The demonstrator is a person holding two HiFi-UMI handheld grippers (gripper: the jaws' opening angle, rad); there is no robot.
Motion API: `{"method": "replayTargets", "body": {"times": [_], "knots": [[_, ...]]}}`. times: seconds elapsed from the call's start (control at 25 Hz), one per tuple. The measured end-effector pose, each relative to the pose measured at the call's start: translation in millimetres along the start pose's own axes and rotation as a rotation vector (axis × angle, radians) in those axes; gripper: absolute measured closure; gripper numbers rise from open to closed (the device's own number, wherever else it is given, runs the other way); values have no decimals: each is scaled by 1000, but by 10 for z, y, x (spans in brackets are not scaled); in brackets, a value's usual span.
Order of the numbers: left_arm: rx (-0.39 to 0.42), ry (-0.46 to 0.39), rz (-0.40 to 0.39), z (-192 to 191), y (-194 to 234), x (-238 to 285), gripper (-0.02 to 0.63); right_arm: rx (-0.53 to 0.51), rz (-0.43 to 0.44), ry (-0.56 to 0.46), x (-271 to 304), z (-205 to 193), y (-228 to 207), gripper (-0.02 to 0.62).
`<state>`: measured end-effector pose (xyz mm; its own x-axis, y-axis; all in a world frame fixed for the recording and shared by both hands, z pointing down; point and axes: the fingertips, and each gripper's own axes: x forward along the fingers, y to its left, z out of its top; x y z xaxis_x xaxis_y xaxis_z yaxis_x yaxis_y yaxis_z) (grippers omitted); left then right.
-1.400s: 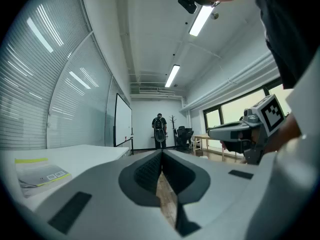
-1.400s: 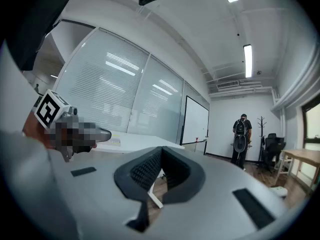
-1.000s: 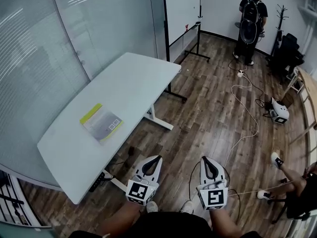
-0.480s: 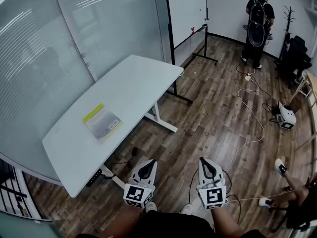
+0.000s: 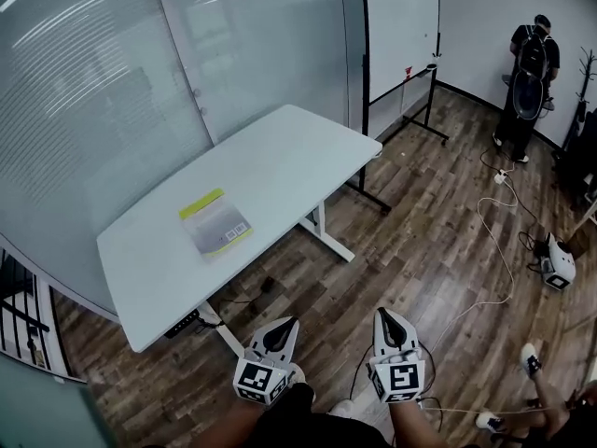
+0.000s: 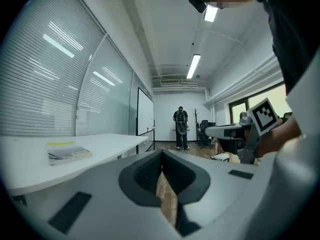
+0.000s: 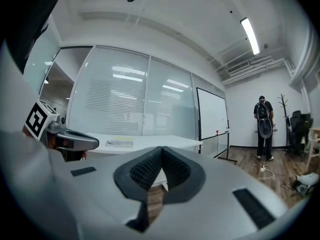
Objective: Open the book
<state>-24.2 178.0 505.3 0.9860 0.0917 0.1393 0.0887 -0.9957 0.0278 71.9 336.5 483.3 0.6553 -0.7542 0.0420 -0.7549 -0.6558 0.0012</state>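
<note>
- While the head view takes in most of the room, its bottom edge cuts off both forearms. The left gripper (image 5: 284, 325) and right gripper (image 5: 381, 315) hang side by side over the wood floor (image 5: 420, 231), well apart from the white table (image 5: 298, 147). The book (image 5: 215, 226) lies closed and flat on the table's near half, its cover print too small to read. A frosted glass wall (image 5: 103, 82) runs behind the table and a whiteboard (image 5: 401, 26) stands beyond it. A person with a backpack (image 5: 529, 63) stands far off, and a cable (image 5: 499, 231) trails across the boards.
- Left gripper view: the fingers meet at their tips with nothing between them, and only floor shows through the slot below. The book sits at the left on the tabletop, seen nearly edge-on.
- Right gripper view: these fingers are likewise pressed together and empty. The book is a thin, faint strip on the distant tabletop.
</note>
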Motion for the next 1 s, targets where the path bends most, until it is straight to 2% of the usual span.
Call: {"method": "replayTargets", "body": {"times": [0.4, 0.6, 0.84, 1.0], "knots": [[0, 11, 77, 47, 857, 82, 594, -56, 170, 46, 1001, 30, 552, 589], [-22, 4, 132, 89, 1394, 21, 594, -65, 254, 61, 1522, 31, 955, 589], [-40, -7, 200, 150, 2066, -69, 594, -97, 360, 66, 2123, 212, 1554, 589], [-50, -11, 243, 121, 2419, -167, 594, -129, 408, 58, 2419, 150, 1861, 589]]}}
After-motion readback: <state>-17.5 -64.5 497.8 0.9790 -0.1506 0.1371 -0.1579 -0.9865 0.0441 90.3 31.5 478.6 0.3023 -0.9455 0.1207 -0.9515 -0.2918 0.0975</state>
